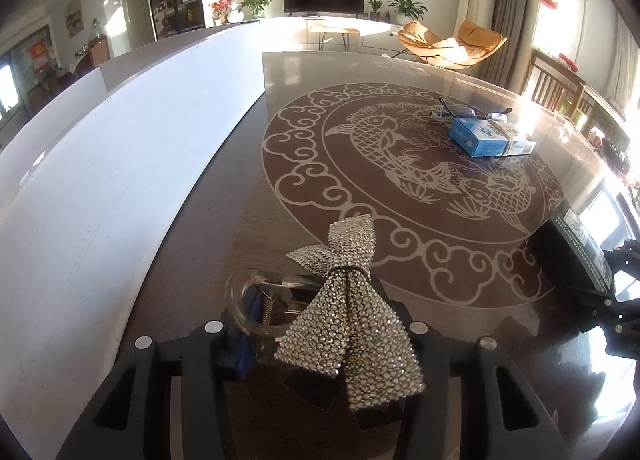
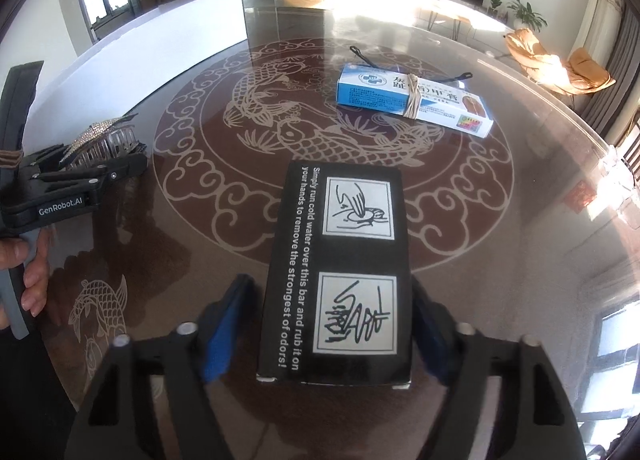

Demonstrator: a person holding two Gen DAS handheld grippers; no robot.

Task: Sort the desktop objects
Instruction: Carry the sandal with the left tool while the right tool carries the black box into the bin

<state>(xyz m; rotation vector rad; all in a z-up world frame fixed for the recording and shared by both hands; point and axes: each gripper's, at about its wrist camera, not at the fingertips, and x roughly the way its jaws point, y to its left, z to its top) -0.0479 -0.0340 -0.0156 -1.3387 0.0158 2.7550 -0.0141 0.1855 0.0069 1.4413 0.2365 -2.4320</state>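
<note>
Hair clip (image 1: 320, 300) clenched in left tongs (image 1: 320, 344); black box (image 2: 336, 276) between right tongs (image 2: 332, 336), grip unclear

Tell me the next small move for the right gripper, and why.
Probably lift the black box straight up a little. The right gripper has its blue pads on both long sides, and the blue box lies well beyond, so a lift looks unobstructed.

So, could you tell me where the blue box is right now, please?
The blue box lies on the far right of the table's fish pattern, beyond the black box in the right wrist view, with glasses just behind it.
</note>
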